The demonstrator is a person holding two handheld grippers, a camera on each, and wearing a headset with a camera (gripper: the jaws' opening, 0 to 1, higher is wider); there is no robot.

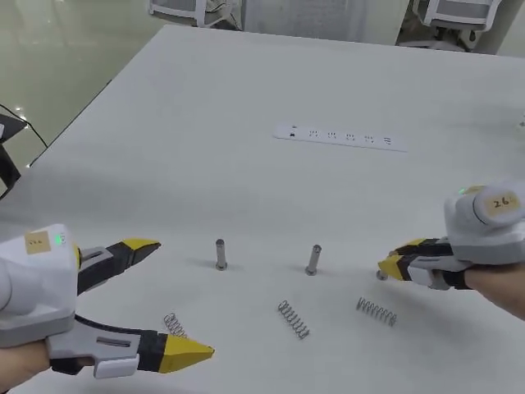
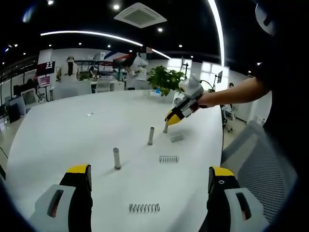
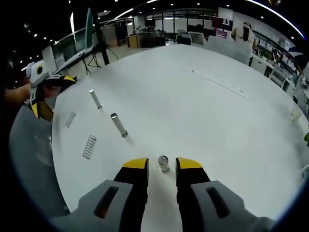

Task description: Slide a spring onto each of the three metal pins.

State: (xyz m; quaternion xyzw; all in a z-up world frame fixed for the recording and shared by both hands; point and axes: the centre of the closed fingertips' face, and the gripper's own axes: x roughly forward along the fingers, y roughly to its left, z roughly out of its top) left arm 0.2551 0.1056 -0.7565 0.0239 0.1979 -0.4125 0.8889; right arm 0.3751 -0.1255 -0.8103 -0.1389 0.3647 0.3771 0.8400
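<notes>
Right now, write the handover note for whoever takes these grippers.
Left gripper: open, empty, by the left spring.
Right gripper: jaws slightly apart either side of the right pin, with a gap visible on both sides.
Left pin and middle pin stand bare on the table.
Middle spring and right spring lie flat.
Done: nothing.
Left: a spring on each of the three pins.

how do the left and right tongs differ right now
The left tongs gape wide; the right tongs are nearly closed. The left tongs frame a lying spring; the right tongs flank an upright pin, seemingly untouched. Both have yellow tips and hold nothing.
</notes>
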